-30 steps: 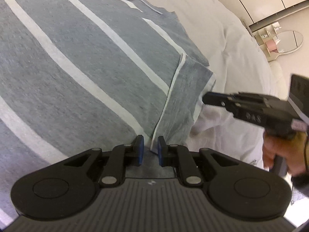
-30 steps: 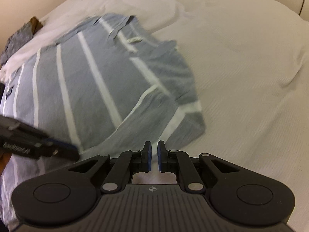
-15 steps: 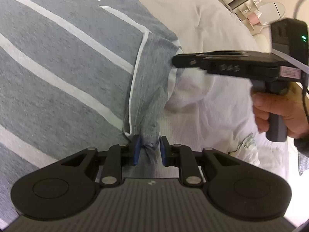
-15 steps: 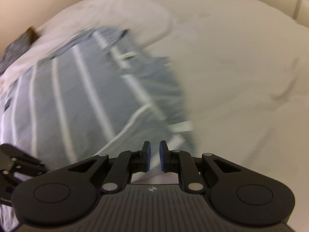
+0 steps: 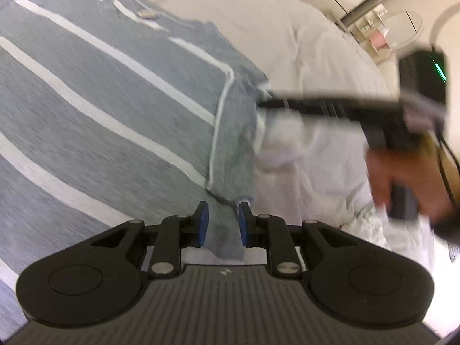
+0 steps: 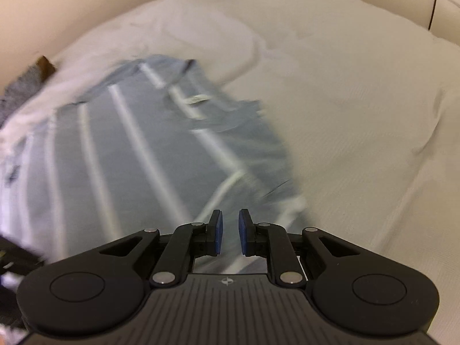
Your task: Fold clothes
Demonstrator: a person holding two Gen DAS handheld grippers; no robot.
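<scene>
I see the grey white-striped shirt spread flat ahead-left of the left jaws, its sleeve edge lying between them.

A white-covered bed carries a grey, white-striped shirt spread flat on it.

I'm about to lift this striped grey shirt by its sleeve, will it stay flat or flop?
The shirt looks like thin knit, already creased at the sleeve, so it will likely droop and fold. It probably weighs little. The soft, wrinkled bedsheet may let it drag and bunch.
</scene>
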